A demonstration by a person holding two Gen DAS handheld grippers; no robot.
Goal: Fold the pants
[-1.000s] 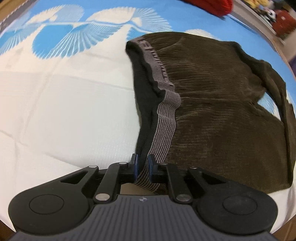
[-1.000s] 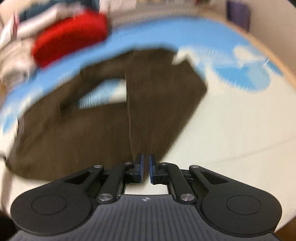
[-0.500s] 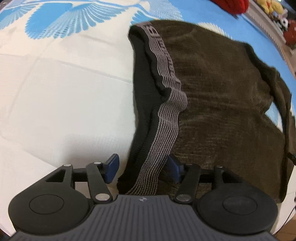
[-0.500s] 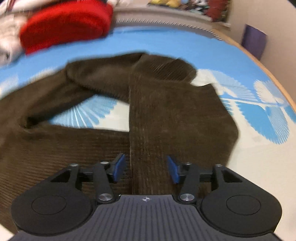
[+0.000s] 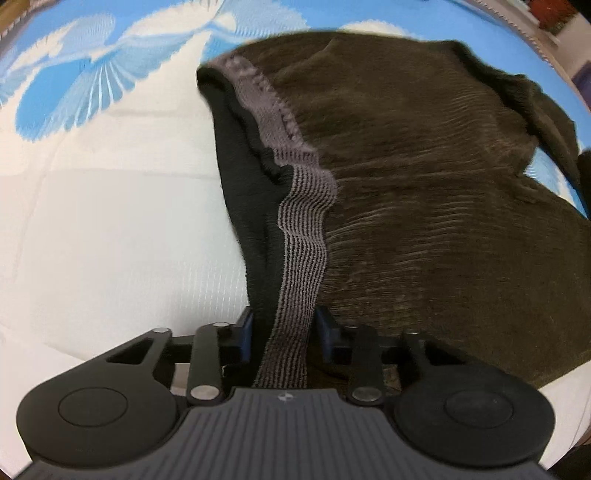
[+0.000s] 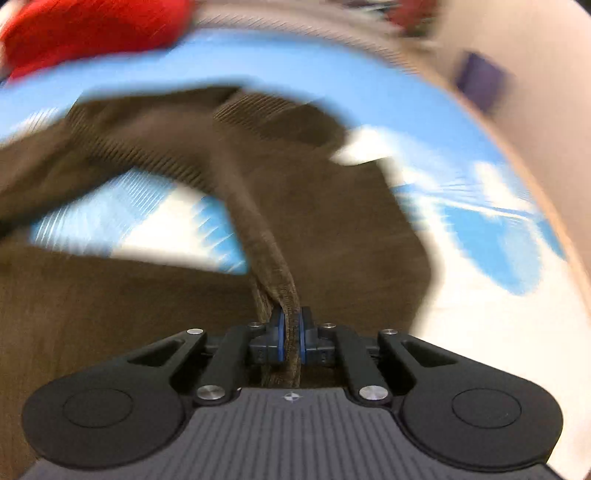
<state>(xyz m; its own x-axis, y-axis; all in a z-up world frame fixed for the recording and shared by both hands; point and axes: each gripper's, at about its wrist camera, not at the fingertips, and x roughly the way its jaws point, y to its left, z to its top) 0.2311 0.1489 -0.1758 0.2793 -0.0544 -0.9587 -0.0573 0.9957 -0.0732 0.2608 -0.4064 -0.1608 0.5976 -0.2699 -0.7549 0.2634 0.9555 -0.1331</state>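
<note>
Dark brown corduroy pants [image 5: 424, 192] lie on a white and blue patterned sheet [image 5: 110, 206]. Their grey striped waistband [image 5: 303, 221] runs down into my left gripper [image 5: 282, 332], whose jaws stand around it, partly closed with a gap still showing. In the right wrist view my right gripper [image 6: 290, 334] is shut on a bunched fold of a pant leg [image 6: 258, 229] and lifts it off the sheet. The rest of the pants [image 6: 110, 325] spread to the left, blurred by motion.
A red cloth bundle [image 6: 85, 33] lies at the far side of the sheet. A purple box [image 6: 480, 81] stands by the beige wall at right. Open white sheet lies left of the waistband.
My right gripper went from open around the pant leg to shut on it and is lifting it. My left jaws have narrowed around the waistband.
</note>
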